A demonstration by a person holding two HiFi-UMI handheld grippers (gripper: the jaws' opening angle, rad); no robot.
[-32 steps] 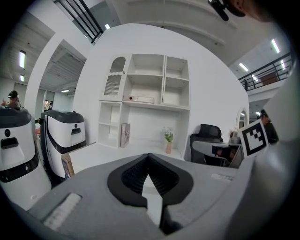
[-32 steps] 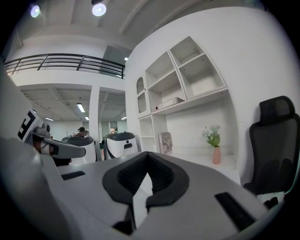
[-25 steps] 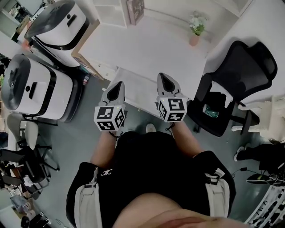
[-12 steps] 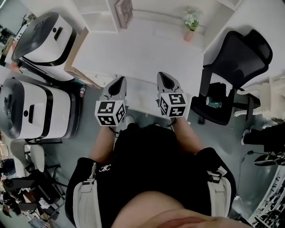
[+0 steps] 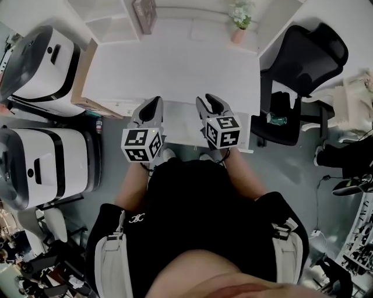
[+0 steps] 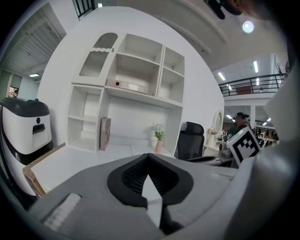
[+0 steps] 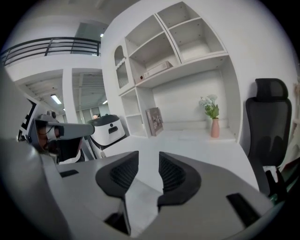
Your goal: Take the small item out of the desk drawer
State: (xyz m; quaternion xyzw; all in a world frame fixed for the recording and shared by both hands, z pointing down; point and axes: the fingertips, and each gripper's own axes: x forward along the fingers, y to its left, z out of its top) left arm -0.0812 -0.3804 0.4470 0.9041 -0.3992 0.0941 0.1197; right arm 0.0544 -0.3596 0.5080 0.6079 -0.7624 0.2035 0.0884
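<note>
In the head view a white desk (image 5: 175,64) lies ahead of me. A white panel (image 5: 182,129) juts out below its front edge and looks like the drawer. I cannot tell whether it is open, and no small item shows in any view. My left gripper (image 5: 154,105) hovers at the desk's front edge with its jaws together and nothing in them (image 6: 149,159). My right gripper (image 5: 207,102) is level with it, a little to the right. Its jaws are opening, with a clear gap and nothing between the pads (image 7: 148,159).
A pink vase with a plant (image 5: 238,34) and a leaning book (image 5: 144,9) stand at the desk's back under white shelves (image 7: 187,42). A black office chair (image 5: 306,52) is at the right. Two large white machines (image 5: 41,70) (image 5: 41,166) stand at the left.
The view has drawn closer to the desk and both grippers have reached its front edge. The right gripper's jaws have parted; the left gripper's stay together.
</note>
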